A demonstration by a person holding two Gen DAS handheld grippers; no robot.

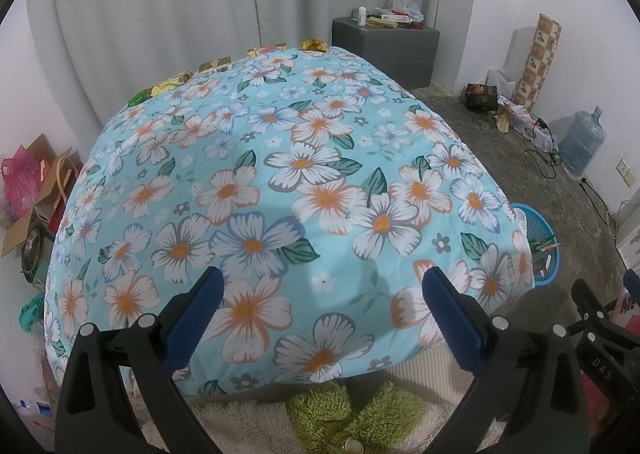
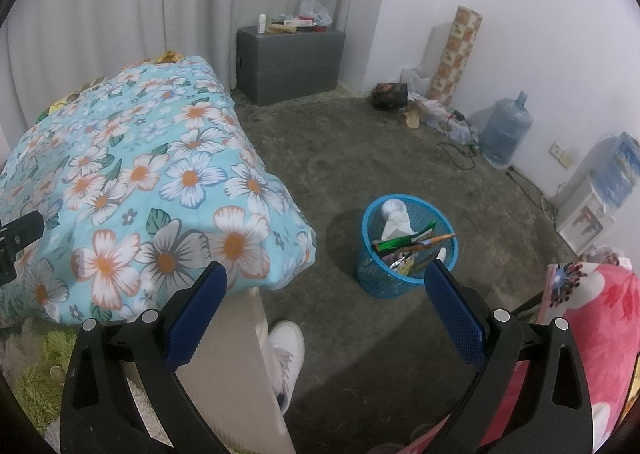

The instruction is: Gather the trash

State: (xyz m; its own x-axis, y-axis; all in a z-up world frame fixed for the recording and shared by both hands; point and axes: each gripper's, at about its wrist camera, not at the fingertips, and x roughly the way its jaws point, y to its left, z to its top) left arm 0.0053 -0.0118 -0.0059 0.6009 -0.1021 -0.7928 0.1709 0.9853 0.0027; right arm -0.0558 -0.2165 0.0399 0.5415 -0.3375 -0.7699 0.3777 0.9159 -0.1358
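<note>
- Both grippers, left gripper & right gripper: jaws wide apart, nothing held.
- Wrappers along far edge of floral quilt.
- Blue basket on floor, trash inside.

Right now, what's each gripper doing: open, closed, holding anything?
Left gripper: open, empty, over the floral quilt.
Right gripper: open, empty, near the blue basket.

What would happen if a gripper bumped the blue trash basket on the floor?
The blue trash basket would probably slide or tip easily: its thin mesh plastic wall looks light, and it holds only wrappers and crumpled tissue. It narrows toward the base, so a push near the rim might topple it.
</note>
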